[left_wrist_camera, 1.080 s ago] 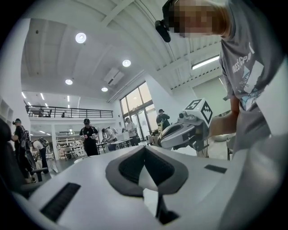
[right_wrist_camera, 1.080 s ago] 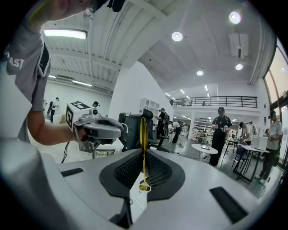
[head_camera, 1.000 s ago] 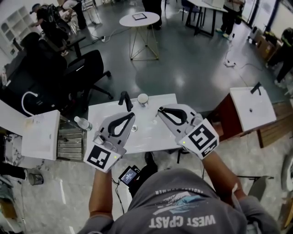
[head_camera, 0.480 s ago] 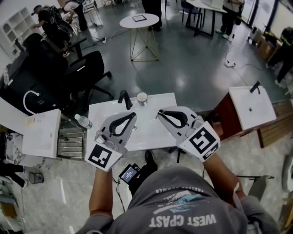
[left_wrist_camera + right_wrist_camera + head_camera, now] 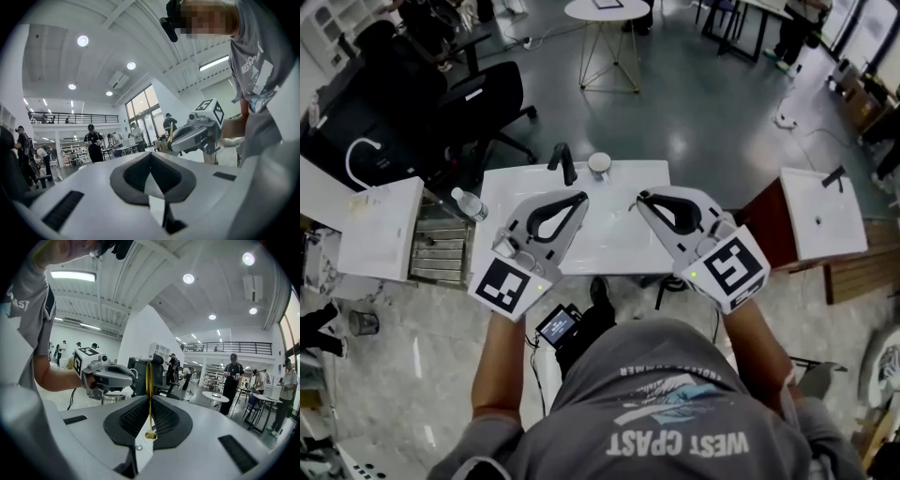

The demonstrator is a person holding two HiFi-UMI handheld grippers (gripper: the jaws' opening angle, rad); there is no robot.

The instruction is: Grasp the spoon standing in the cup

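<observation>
Nearer me now, my right gripper [image 5: 149, 404] clamps the spoon [image 5: 149, 380], probably to clear the cup [image 5: 599, 162]; left gripper [image 5: 151, 161] closed, empty.

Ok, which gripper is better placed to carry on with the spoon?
Right. The right gripper has its jaws shut on the spoon, holding it upright; the left gripper is shut and empty.

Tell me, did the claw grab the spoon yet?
Yes, that looks done: the right claw is shut on the gold spoon, clear of the cup on the table. The left claw is shut and empty. Nothing of the grab seems left.
</observation>
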